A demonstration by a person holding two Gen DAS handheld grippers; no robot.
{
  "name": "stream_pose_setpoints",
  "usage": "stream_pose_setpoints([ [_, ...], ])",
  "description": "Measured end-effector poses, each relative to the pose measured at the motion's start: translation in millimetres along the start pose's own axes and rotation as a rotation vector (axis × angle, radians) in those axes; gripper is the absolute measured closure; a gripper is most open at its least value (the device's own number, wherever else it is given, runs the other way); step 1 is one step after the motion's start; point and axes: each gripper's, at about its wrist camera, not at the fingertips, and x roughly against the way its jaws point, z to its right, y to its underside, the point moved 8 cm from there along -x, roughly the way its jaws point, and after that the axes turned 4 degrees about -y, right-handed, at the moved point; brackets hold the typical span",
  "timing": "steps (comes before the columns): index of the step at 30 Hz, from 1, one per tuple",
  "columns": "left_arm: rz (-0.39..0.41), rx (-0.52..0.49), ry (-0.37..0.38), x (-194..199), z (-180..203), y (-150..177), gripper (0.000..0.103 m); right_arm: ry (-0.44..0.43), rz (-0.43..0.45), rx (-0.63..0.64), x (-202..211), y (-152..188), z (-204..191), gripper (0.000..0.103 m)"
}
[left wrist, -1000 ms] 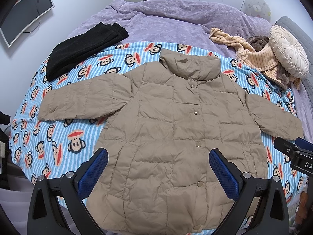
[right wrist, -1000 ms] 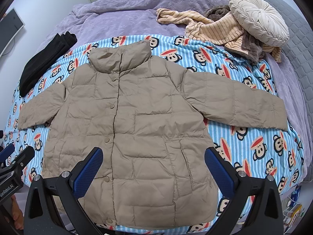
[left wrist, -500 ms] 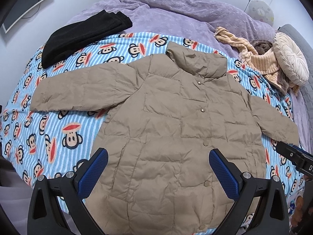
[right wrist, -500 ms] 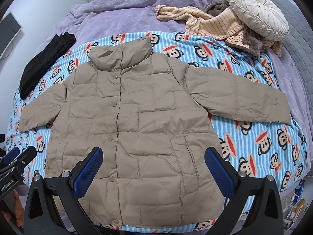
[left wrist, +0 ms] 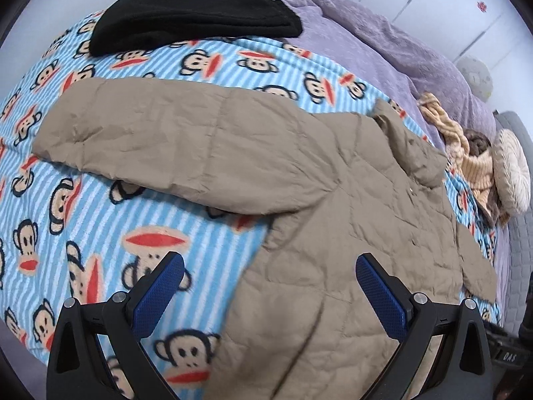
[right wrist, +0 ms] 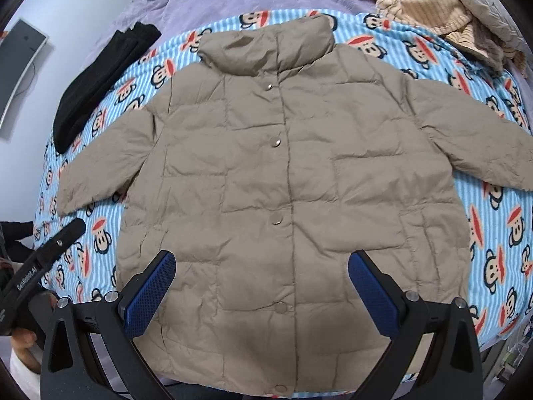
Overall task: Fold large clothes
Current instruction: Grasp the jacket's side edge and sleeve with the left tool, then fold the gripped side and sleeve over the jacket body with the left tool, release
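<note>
Tan jacket [right wrist: 286,180] flat, buttoned, front up on the monkey blanket [right wrist: 493,233] on the bed, collar at 12 o'clock; left gripper [left wrist: 269,293] and right gripper [right wrist: 263,290] jaws wide apart, holding nothing.

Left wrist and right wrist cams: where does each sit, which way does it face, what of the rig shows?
Left wrist: on the left claw, low over the bed, facing the jacket's outstretched sleeve; own open blue fingers show.
Right wrist: on the right claw, above the hem, facing the jacket front; open fingers, plus left claw and a hand.
Shared: jacket, monkey blanket, black garment.
</note>
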Motion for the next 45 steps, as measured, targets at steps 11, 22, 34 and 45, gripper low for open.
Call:
stream_pose_setpoints([
  [11, 0.014, 0.408, 0.124, -93.0, -149.0, -51.1, 0.000, -0.082, -0.049, 0.063, -85.8, 10.8, -75.4, 0.000],
  [22, 0.123, 0.354, 0.037, -114.6, -157.7, -132.6, 0.096, -0.151, 0.023, 0.061, -119.8, -21.2, -110.2, 0.000],
  [34, 0.384, -0.013, -0.117, -6.6, -96.6, -148.9, 0.096, -0.281, 0.129, 0.059, -136.4, -88.1, -164.6, 0.086],
  [45, 0.448, -0.317, 0.093, 30.1, 71.5, -138.2, 0.096, -0.362, -0.012, 0.019, -204.1, -78.7, -188.4, 0.089],
])
